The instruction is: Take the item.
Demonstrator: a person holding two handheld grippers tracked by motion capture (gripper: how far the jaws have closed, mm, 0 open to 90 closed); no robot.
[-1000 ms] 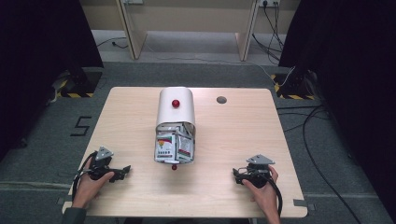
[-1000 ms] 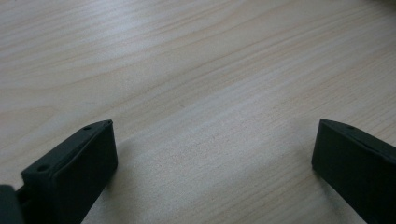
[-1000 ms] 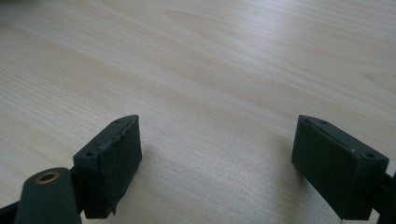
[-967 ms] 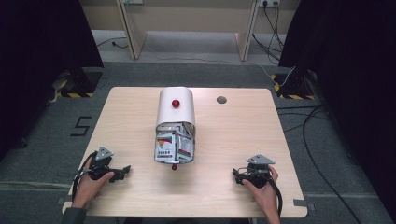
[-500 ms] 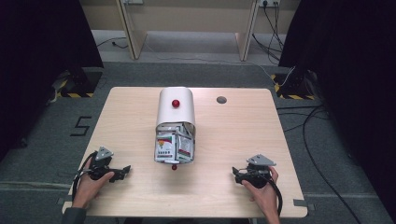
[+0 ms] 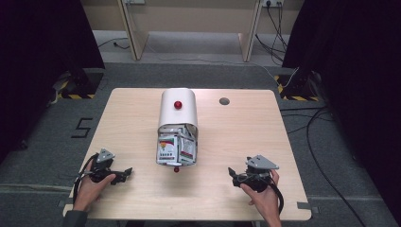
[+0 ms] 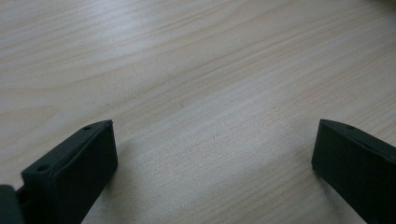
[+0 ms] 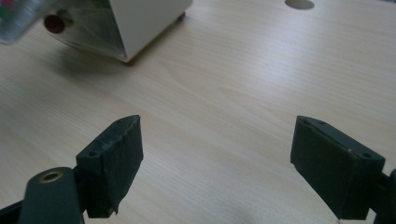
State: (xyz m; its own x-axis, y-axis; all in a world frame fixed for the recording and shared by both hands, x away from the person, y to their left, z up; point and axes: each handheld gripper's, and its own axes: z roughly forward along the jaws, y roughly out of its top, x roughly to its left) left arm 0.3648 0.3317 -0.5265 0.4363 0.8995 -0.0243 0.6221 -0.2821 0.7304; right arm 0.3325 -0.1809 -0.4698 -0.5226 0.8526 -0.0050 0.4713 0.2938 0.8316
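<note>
White bread-bin-style box sits mid-counter, roughly centred between the two hands and well apart from both. Its clear front flap hangs down toward the person, red knob at the near edge; printed packets crowd the open mouth. A second red knob sits on the domed top.

Nearest: left gripper low at the near left of the counter, jaws spread wide, nothing between them; its own view gives bare wood grain alone. Right gripper at the near right, jaws likewise wide and empty, pointed inward. Its view catches the box's lower corner and the flap knob ahead and to the left.

Farther: round cable hole in the counter beyond the box, right of it.

Judgement: early stage. Flap is already down and the contents exposed, but no packet is out on the counter and neither gripper has reached the box. Approach and grasp remain to be done.
</note>
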